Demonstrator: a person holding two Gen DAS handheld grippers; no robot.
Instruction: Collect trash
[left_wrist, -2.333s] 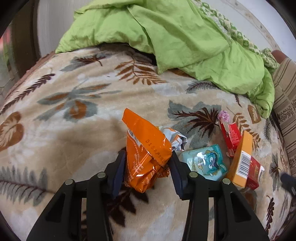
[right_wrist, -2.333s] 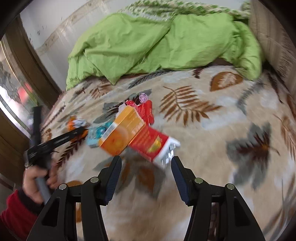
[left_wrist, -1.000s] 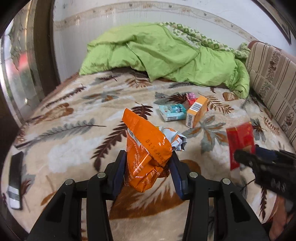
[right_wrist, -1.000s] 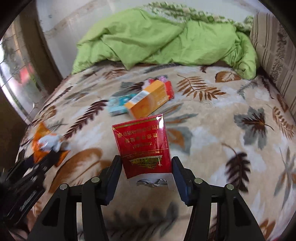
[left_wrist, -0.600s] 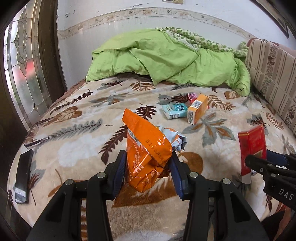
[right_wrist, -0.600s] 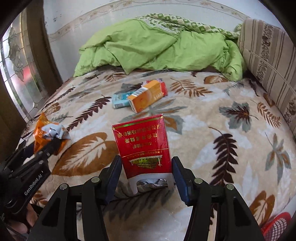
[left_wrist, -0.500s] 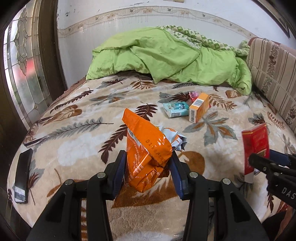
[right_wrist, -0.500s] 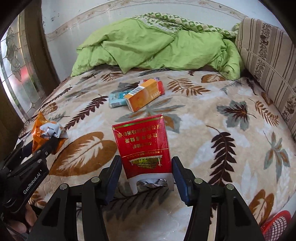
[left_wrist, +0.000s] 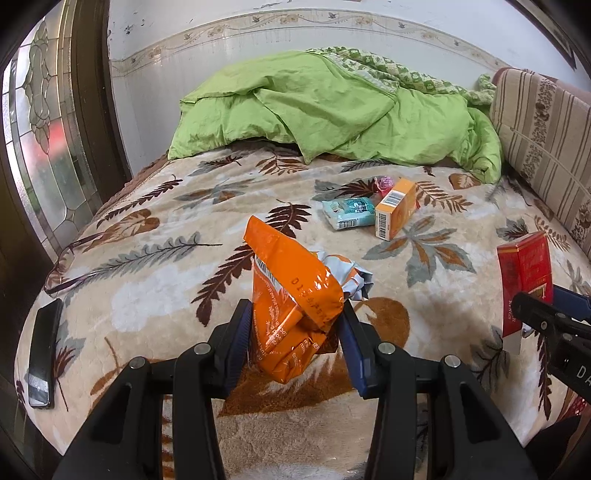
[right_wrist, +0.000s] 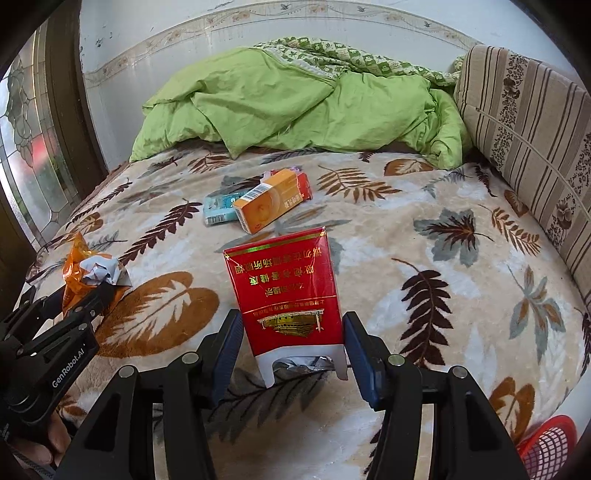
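Spreading across a bed, a beige plush blanket with leaf prints (left_wrist: 147, 273) is carrying the litter. Above its near edge, the left gripper (left_wrist: 295, 336) is clenching a crumpled orange foil snack bag (left_wrist: 291, 299), while the right gripper (right_wrist: 291, 343) is gripping a red cigarette pack (right_wrist: 284, 291) by its sides. Three pieces are lying mid-blanket: one orange cardboard box (right_wrist: 269, 206), one teal tissue packet (right_wrist: 219, 208), one red wrapper (right_wrist: 304, 186) behind them. A red mesh basket (right_wrist: 546, 443) is peeking past the blanket's near corner. The slick bag could be slipping loose during carrying; one black phone (left_wrist: 42, 350) might be mistaken for trash.
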